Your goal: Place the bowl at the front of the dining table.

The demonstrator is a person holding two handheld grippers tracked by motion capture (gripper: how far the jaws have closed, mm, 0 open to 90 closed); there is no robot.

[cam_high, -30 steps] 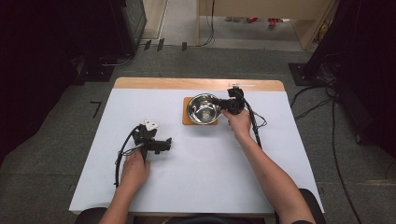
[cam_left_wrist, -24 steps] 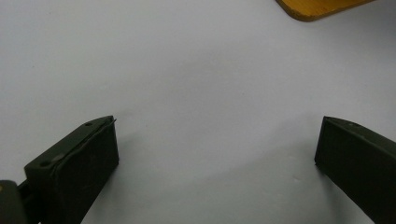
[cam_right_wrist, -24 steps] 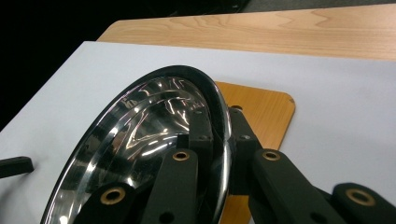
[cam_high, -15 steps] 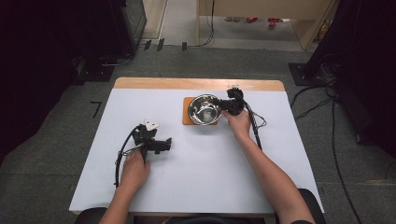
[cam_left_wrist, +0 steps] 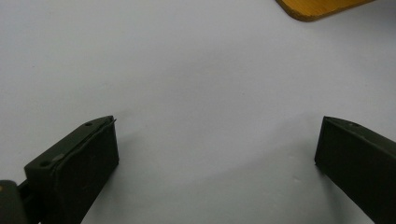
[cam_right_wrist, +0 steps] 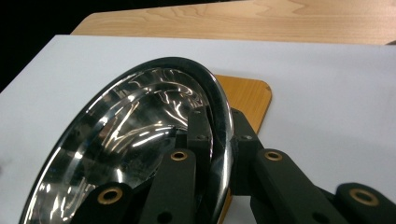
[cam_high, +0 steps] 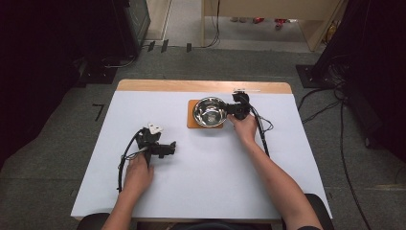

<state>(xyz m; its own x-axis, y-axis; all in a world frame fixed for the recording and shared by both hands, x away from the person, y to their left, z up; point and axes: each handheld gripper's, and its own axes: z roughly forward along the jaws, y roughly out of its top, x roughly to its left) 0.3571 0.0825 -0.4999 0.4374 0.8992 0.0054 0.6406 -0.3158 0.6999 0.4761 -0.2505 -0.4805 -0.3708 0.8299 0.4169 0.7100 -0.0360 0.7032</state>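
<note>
Steel bowl (cam_high: 209, 111) sits on orange board (cam_high: 192, 122), far side of white table (cam_high: 206, 187); we see right gripper (cam_right_wrist: 215, 128) pinching bowl rim, one jaw inside, one outside; left gripper (cam_left_wrist: 217, 140) well apart from board, nearer us, jaws spread over bare table

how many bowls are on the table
1. A single steel bowl sits on the small wooden board at the far middle of the table, its right rim pinched by the right gripper. Nothing on the table could hide another.
</note>
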